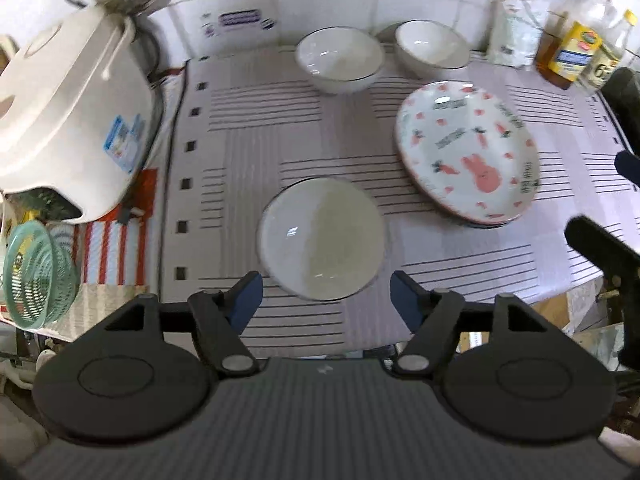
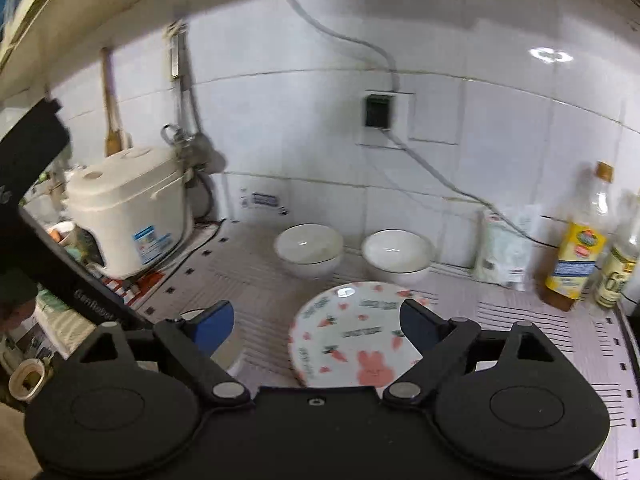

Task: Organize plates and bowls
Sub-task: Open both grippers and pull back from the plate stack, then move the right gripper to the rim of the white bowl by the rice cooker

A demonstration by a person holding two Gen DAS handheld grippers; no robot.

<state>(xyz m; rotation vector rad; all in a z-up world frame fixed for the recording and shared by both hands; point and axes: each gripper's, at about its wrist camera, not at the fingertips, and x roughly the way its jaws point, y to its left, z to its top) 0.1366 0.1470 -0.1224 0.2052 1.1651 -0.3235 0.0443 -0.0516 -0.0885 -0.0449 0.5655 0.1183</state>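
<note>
- Left wrist view: the left gripper (image 1: 326,300) hangs over the near edge of the counter (image 1: 248,148), its 2 blue-padded jaws spread wide with nothing between them.
- A plain white bowl (image 1: 320,238) sits upright, mouth up, just beyond the jaws and roughly centred on the gap, touching neither pad. It is round, so no long axis shows.
- A rabbit plate (image 1: 466,150) lies flat to the right of that bowl, near it but apart; it looks oval here, long axis running from far left to near right. A darker rim shows under its near edge; whether that is a second plate I cannot tell.
- 2 more white bowls stand upright at the back edge by the wall: a back left bowl (image 1: 340,58) and a back right bowl (image 1: 432,48), side by side, apart.
- A rice cooker (image 1: 68,112) fills the left end, a green basket (image 1: 38,272) near it at the front, bottles (image 1: 576,50) in the back right corner.
- The right gripper (image 1: 600,248) shows partly at the right edge.
- Right wrist view: the right gripper (image 2: 316,322) has its jaws wide apart and empty. The rabbit plate (image 2: 354,334) lies flat between and beyond them, nearer the right pad; contact cannot be told.
- The back left bowl (image 2: 308,248) and back right bowl (image 2: 398,254) stand beyond it; rice cooker (image 2: 128,212) left, bottles (image 2: 580,248) right.
</note>
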